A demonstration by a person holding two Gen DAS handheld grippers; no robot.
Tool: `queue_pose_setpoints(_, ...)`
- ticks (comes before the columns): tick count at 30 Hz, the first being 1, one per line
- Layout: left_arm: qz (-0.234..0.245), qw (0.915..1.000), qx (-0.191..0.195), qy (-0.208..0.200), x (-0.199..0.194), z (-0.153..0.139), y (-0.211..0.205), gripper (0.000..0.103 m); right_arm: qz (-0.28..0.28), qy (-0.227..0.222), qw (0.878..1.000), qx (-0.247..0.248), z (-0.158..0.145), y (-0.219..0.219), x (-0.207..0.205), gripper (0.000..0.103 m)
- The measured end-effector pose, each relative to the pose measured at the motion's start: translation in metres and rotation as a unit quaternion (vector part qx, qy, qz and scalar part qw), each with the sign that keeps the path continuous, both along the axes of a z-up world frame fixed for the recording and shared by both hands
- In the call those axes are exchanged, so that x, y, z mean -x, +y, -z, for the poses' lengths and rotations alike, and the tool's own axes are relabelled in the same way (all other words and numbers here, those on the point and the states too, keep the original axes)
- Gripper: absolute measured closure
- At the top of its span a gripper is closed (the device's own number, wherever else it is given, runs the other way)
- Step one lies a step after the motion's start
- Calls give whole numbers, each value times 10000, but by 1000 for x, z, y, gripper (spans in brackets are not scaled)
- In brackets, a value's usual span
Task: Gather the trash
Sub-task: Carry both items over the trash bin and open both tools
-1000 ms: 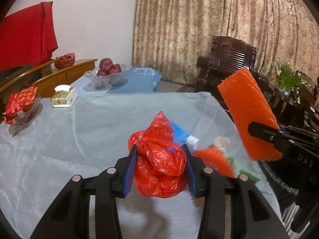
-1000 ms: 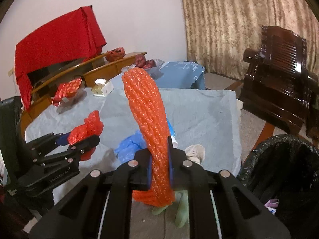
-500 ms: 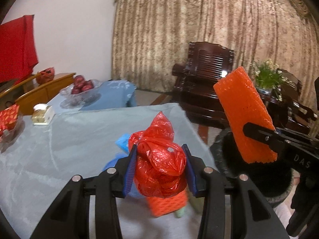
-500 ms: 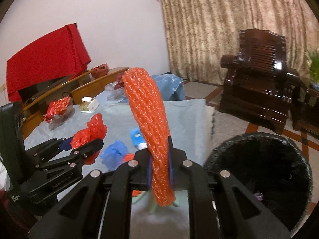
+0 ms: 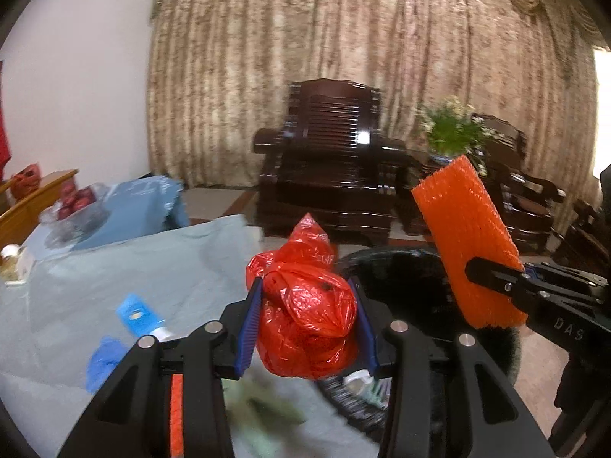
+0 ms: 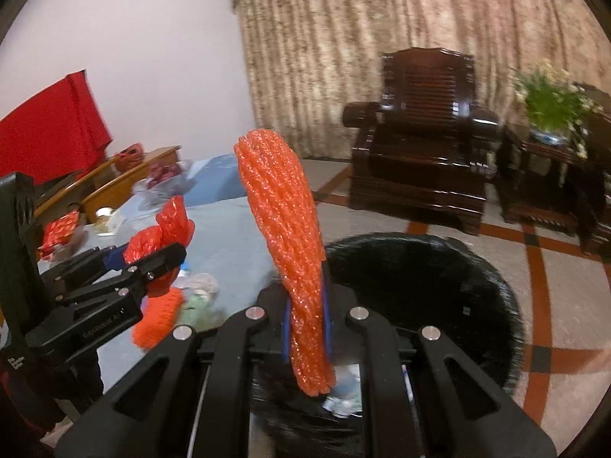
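The left gripper (image 5: 307, 328) is clenched on a knotted red plastic bag (image 5: 305, 320), its blue pads pressed into both sides of the bundle. Just under and ahead of that gripper runs the edge of the counter (image 5: 152, 267), covered in a pale cloth. On it, to the gripper's left, lie a crumpled blue glove (image 5: 105, 358) and a small blue-and-white packet (image 5: 139, 316), with a blurred green scrap (image 5: 267, 412) right below the jaws. To the gripper's right and slightly ahead, the right gripper (image 6: 305, 324) grasps an orange foam net sleeve (image 6: 286, 252) near its lower end, so the sleeve stands up tall between the nearly closed jaws. Directly beneath and ahead of the right gripper sits the black trash bin (image 6: 477, 305), its mouth open; some pale wrappers show inside, under the sleeve's bottom tip. To the right gripper's left, a second orange net piece (image 6: 158, 320) lies near the counter edge. Beyond the bin stands a dark wooden armchair (image 5: 328, 160), with a potted green plant (image 5: 450, 129) to its right. Further left on the counter rests a glass bowl of red fruit (image 5: 74, 202). A patterned beige curtain (image 5: 343, 38) closes off the back.
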State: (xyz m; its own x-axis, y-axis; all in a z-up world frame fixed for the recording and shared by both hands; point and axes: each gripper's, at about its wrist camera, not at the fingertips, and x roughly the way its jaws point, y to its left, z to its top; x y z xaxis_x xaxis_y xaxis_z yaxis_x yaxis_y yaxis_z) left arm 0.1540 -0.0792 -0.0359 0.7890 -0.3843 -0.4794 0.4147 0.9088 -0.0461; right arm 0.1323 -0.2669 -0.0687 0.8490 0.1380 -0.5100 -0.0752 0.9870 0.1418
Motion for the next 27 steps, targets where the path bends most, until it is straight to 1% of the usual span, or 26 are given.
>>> queue_pose_setpoints(6, 451, 9990, -49, 24, -8, 8, -56, 60, 410, 141, 9991, 33, 17, -39, 5, 92)
queue_pose_setpoints(10, 653, 9978, -70, 83, -14, 16, -83, 60, 621, 271, 9977, 58, 30, -60, 5, 92)
queue_pose_setpoints(13, 802, 9965, -110, 209, -18, 26, -101, 60, 760, 434, 9961, 55, 44, -74, 4, 92)
queue_pose_setpoints(17, 913, 9949, -194, 387, -23, 41, -114, 60, 884, 600, 9943, 31, 60, -85, 2, 92)
queue_pose_setpoints(20, 966, 9939, -232, 472, -27, 50, -120, 57, 930, 744, 9929, 20, 72, -90, -1, 89)
queue_pose_setpoints(21, 997, 9936, -207, 487, -28, 51, -119, 56, 939, 765, 9926, 32, 73, -89, -2, 87)
queue_pose_setpoints(23, 1024, 9934, -165, 494, -28, 52, -119, 37, 972, 823, 9918, 68, 78, -89, -3, 72)
queue_pose_setpoints(24, 1024, 9935, -131, 476, -27, 50, -117, 34, 998, 828, 9915, 81, 78, -88, -2, 58)
queue_pose_setpoints(25, 1020, 9936, -120, 467, -27, 50, -117, 29, 1027, 826, 9912, 95, 79, -88, -2, 51)
queue_pose_setpoints(26, 1009, 9938, -107, 457, -26, 49, -115, 24, 1057, 818, 9910, 112, 80, -89, -2, 48)
queue_pose_setpoints(27, 988, 9941, -93, 438, -26, 48, -112, 22, 1102, 807, 9905, 138, 80, -88, -1, 38)
